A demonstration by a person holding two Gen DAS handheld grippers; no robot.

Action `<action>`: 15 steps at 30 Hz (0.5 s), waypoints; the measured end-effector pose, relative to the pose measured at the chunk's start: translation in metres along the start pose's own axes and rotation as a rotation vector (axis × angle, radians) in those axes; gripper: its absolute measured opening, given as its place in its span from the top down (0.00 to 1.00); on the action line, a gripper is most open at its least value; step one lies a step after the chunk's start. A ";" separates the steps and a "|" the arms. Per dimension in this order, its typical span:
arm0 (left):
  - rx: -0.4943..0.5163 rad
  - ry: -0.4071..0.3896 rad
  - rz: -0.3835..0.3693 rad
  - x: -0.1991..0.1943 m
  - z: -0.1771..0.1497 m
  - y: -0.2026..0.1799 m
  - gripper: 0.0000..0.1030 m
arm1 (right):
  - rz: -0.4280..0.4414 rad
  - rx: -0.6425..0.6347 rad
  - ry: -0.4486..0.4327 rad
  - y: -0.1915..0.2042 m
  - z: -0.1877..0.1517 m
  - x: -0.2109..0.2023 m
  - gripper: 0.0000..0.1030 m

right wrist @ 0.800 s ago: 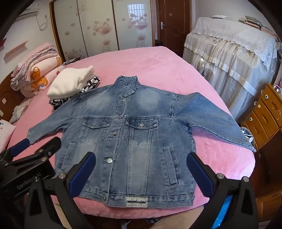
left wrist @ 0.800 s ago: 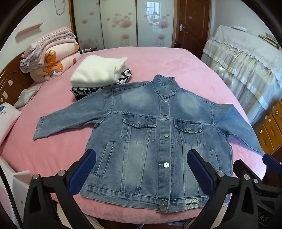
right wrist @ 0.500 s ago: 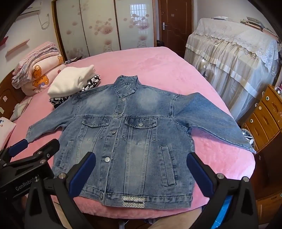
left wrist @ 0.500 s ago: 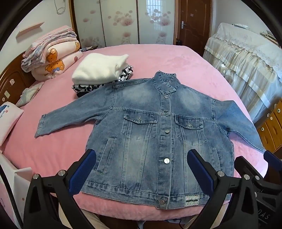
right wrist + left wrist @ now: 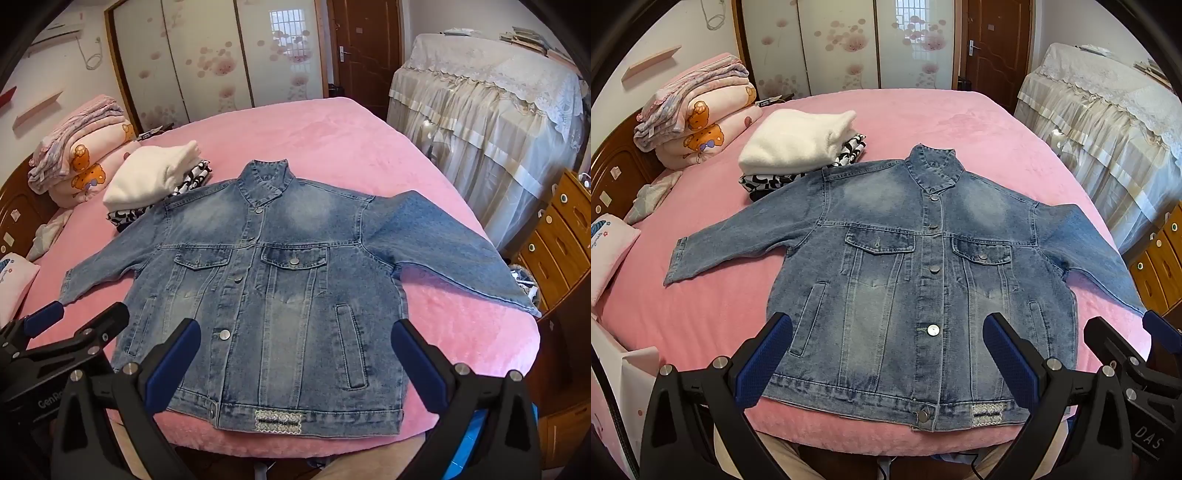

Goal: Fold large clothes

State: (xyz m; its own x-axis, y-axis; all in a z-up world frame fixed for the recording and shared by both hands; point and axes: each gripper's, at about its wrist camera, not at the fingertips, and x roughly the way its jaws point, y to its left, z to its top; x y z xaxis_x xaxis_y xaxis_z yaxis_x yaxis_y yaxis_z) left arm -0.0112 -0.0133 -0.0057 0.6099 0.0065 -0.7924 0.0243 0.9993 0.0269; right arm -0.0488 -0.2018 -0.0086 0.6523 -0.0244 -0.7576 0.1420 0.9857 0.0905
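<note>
A blue denim jacket (image 5: pixel 916 280) lies flat, front up and buttoned, on the pink bed (image 5: pixel 923 114), sleeves spread to both sides, hem at the near edge. It also shows in the right wrist view (image 5: pixel 280 295). My left gripper (image 5: pixel 886 354) is open and empty, held above the hem. My right gripper (image 5: pixel 295 354) is open and empty too, above the hem a little to the right. Each gripper shows at the edge of the other's view: the right one (image 5: pixel 1145 354) and the left one (image 5: pixel 70 328).
A folded white garment on a black-and-white one (image 5: pixel 798 147) sits just left of the jacket's shoulder. Folded quilts (image 5: pixel 698 110) and a pillow (image 5: pixel 605 251) lie at the left. A lace-covered piece of furniture (image 5: pixel 491 122) and wooden drawers (image 5: pixel 557 247) stand right of the bed.
Both grippers have drifted slightly, so the jacket sits a little lower and closer in both views. The jacket itself has not moved; both grippers stay open.
</note>
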 end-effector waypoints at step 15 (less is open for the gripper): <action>0.006 0.003 0.003 -0.003 -0.003 -0.006 0.01 | -0.029 0.004 -0.025 -0.006 -0.004 -0.001 0.00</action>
State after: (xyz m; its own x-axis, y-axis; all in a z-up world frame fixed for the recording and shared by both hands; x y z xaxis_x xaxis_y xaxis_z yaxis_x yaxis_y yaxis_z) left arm -0.0157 -0.0196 -0.0052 0.6078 0.0099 -0.7940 0.0270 0.9991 0.0331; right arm -0.0533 -0.2067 -0.0104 0.6659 -0.0571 -0.7438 0.1644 0.9838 0.0716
